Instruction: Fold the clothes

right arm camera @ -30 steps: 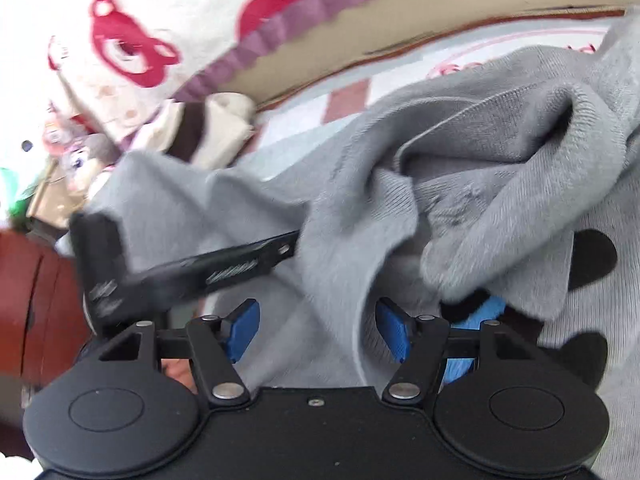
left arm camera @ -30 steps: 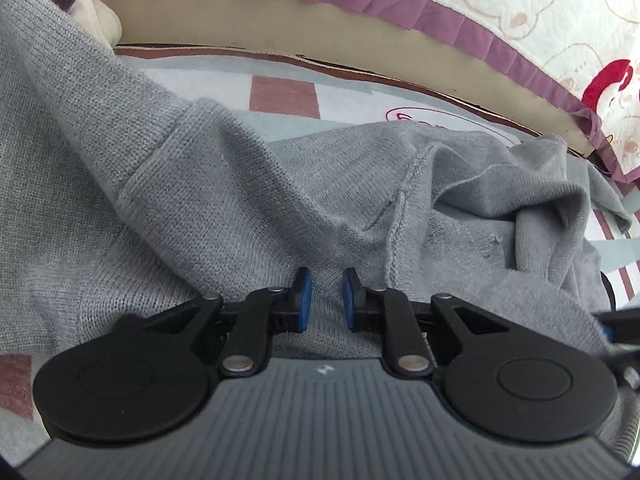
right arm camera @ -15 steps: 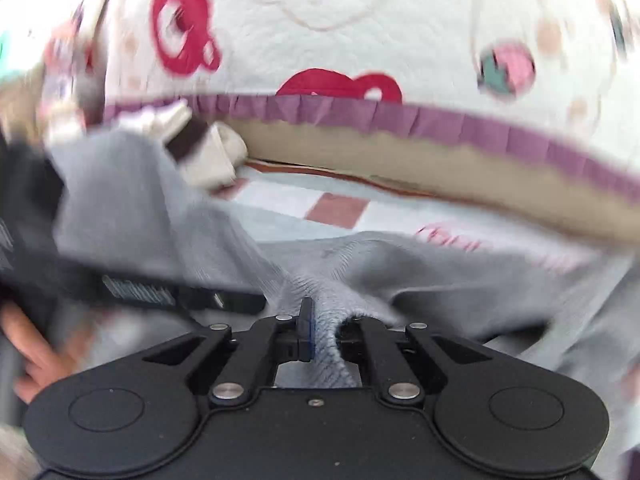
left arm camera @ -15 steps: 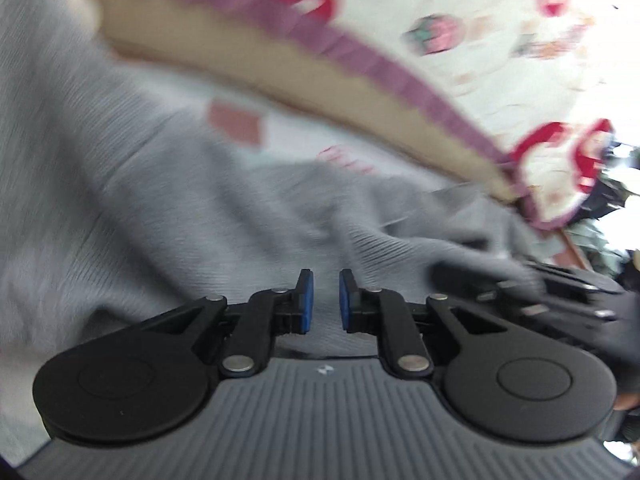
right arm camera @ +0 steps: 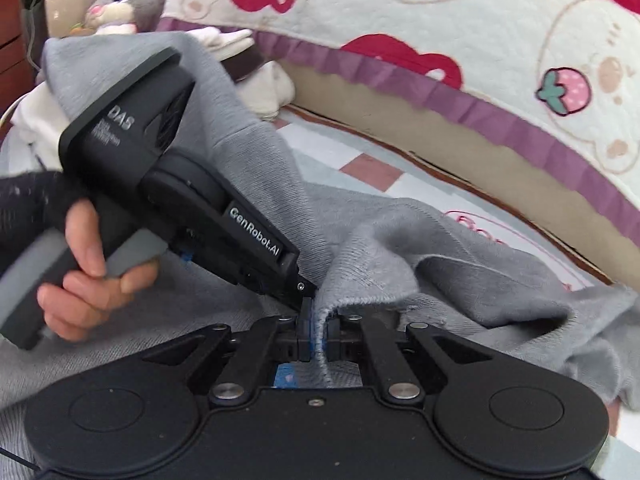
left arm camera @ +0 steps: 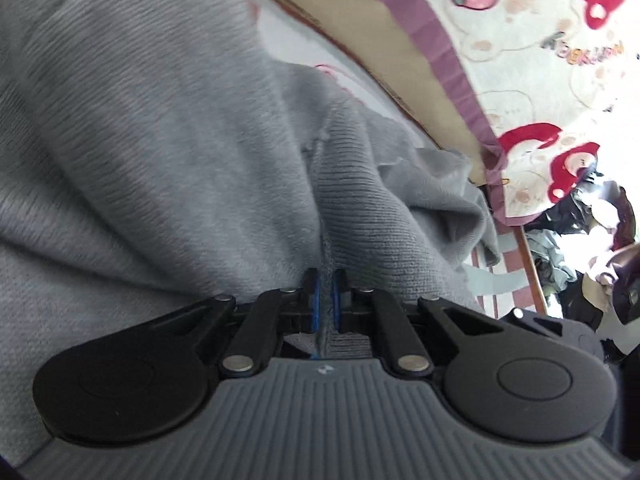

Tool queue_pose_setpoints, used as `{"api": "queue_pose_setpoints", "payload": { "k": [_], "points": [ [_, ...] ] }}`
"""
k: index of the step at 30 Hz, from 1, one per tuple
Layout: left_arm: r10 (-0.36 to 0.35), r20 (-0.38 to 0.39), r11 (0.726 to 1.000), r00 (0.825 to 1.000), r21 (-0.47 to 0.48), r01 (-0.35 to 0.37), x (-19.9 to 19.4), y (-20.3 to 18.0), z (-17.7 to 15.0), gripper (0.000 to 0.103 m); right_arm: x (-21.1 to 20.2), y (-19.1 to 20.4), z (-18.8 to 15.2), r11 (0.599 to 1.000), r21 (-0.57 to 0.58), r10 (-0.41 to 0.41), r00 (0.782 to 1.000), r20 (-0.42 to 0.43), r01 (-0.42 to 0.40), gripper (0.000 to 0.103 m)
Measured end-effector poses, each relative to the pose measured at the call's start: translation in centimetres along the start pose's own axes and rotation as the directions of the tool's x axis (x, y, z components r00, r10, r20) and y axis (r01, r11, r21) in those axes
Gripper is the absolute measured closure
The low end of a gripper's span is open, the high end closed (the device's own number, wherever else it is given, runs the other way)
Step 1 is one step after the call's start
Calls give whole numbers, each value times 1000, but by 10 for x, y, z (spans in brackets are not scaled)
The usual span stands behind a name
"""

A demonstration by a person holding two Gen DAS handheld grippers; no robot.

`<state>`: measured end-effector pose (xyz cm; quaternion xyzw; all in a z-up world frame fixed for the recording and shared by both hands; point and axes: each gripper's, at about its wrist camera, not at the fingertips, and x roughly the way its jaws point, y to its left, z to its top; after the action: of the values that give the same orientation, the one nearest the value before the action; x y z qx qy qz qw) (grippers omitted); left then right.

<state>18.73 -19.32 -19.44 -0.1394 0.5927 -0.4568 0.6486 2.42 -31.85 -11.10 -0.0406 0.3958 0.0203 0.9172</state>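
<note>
A grey knit sweater (left arm camera: 168, 152) lies rumpled on a bed and fills most of the left wrist view. My left gripper (left arm camera: 326, 280) is shut on a ridge of the sweater's fabric. In the right wrist view the sweater (right arm camera: 460, 264) bunches in folds. My right gripper (right arm camera: 318, 322) is shut on a pinched fold of it. The left gripper (right arm camera: 306, 294) shows there too, held in a hand, its tip right beside my right gripper's fingers on the same stretch of fabric.
The sweater lies on a sheet with pink squares (right arm camera: 368, 168). A cream quilt with red bears and a purple frill (right arm camera: 460, 92) rises behind. A grey stuffed rabbit (right arm camera: 120, 0) and cream cloth (right arm camera: 260, 80) sit far left. Dark clutter (left arm camera: 580, 220) lies beyond the bed's right edge.
Both grippers have closed on the sweater: the right was wide open a second ago, the left slightly open. The two grippers have come together side by side on the fabric.
</note>
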Motion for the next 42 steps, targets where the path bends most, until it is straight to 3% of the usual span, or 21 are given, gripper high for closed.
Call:
{"api": "queue_pose_setpoints", "payload": {
  "k": [1,4,8,10,11,12,14,15,20,24,28,30,33,35,36,38,39,42],
  "points": [
    [37,-13,999,999,8,-37,-8,-3,0,97,5,1,0,1000,12,-4,1000,7,4,97],
    [89,110,983,990,147,-105,-51,-23,1,95,27,13,6,1000,16,-22,1000,-12,22,97],
    [13,209,973,978,224,-61,-71,-39,7,94,45,40,4,994,-106,-22,999,-35,19,96],
    [-12,184,961,983,273,-40,-61,-47,7,92,49,52,2,988,-152,-22,999,-34,16,94],
    [-16,152,950,988,311,-33,-53,-52,6,85,50,55,1,986,-163,-25,999,-34,20,93],
    [-4,107,935,994,352,-34,-44,-57,5,71,50,57,1,986,-164,-28,999,-34,22,92],
    [47,104,900,993,427,-87,-32,-68,1,62,52,54,-2,992,-126,-19,998,-58,11,92],
    [71,107,886,992,451,-111,-27,-72,0,62,50,54,-4,992,-123,-9,999,-49,3,92],
    [122,84,876,989,460,-147,-19,-67,0,60,37,52,-19,993,-102,51,998,-33,-54,90],
    [238,91,800,967,547,-248,-6,-73,-14,49,34,51,-23,988,-95,119,991,-55,-124,89],
    [395,147,712,907,575,-403,6,-80,-25,46,29,40,-19,967,-27,249,961,-119,-254,82],
    [389,163,721,907,559,-410,1,-74,-24,62,23,28,-17,954,8,297,945,-140,-299,82],
    [367,195,758,910,504,-414,-12,-63,-13,87,9,-1,-11,951,75,309,943,-123,-302,82],
    [339,231,784,912,467,-409,-21,-59,-7,89,-2,-27,0,954,149,271,960,-68,-259,81],
    [321,246,795,914,455,-402,-24,-58,-4,89,-4,-39,6,962,161,232,971,-51,-221,79],
    [297,269,815,916,427,-390,-27,-54,0,89,0,-55,20,994,68,87,994,-71,-82,62],
    [291,272,828,917,409,-384,-26,-50,2,89,2,-63,26,1000,20,14,997,-75,-12,60],
    [261,275,864,925,361,-351,-24,-40,9,89,23,-74,41,970,-220,-132,983,-124,103,60]
  ]
}}
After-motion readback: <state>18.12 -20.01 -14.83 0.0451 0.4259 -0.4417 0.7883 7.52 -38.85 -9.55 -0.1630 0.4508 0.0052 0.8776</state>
